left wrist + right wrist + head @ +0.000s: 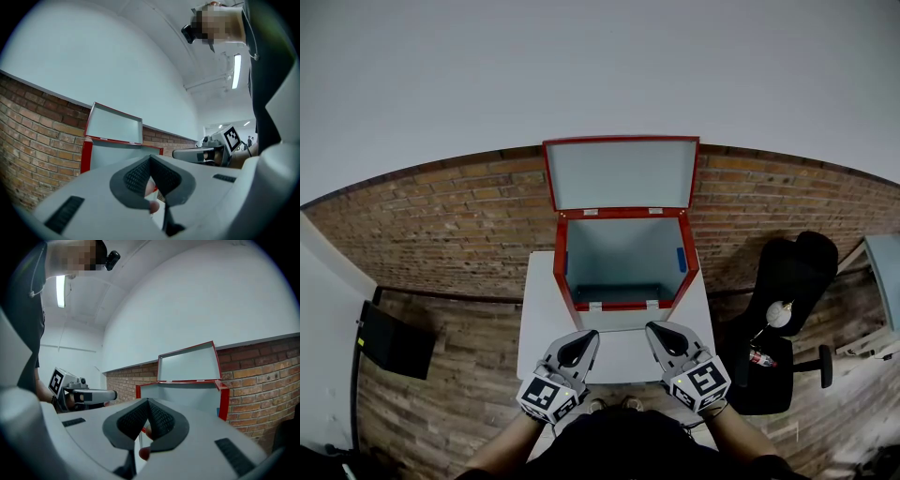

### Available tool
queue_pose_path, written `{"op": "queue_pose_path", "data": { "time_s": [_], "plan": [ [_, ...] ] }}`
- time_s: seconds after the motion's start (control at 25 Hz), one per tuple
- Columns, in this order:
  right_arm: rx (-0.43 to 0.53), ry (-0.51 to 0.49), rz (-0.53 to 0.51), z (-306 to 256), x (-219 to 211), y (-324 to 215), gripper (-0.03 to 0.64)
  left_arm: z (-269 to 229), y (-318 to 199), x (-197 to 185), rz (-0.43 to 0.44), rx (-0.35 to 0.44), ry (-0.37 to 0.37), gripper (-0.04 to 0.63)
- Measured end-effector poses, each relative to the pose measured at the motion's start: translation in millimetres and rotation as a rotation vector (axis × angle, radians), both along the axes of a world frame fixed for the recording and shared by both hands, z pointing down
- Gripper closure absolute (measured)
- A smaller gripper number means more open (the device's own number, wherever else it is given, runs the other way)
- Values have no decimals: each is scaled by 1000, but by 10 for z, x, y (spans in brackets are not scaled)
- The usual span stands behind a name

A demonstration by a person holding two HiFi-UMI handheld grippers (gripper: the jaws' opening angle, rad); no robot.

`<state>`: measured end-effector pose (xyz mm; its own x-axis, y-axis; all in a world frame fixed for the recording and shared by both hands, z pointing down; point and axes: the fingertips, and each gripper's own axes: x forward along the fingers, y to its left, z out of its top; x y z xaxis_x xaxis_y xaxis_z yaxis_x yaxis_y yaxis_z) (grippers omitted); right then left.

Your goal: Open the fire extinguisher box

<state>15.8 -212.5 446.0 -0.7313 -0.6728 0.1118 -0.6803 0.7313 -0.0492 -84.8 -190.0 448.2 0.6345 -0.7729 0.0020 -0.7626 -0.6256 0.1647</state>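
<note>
The red fire extinguisher box [622, 262] stands on a white table [544, 319] against the brick wall. Its lid [622, 174] is swung up and back, showing a grey inside with nothing in it. The box also shows in the left gripper view [96, 152] and the right gripper view [187, 390], lid raised. My left gripper [588, 339] and right gripper [658, 332] hang side by side just short of the box's front edge, apart from it. Both are shut with nothing between their pads.
A black office chair [787, 309] with a small red-and-white object on its seat stands to the right of the table. A dark flat panel [392, 341] lies on the wooden floor at the left. The brick wall [441, 225] runs behind the box.
</note>
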Motion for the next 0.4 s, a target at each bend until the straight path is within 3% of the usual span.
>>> {"op": "queue_pose_path", "data": {
  "time_s": [0.4],
  "plan": [
    [3, -19, 4, 22, 46, -3, 598, 94, -20, 60, 12, -15, 1, 548]
  ]
}}
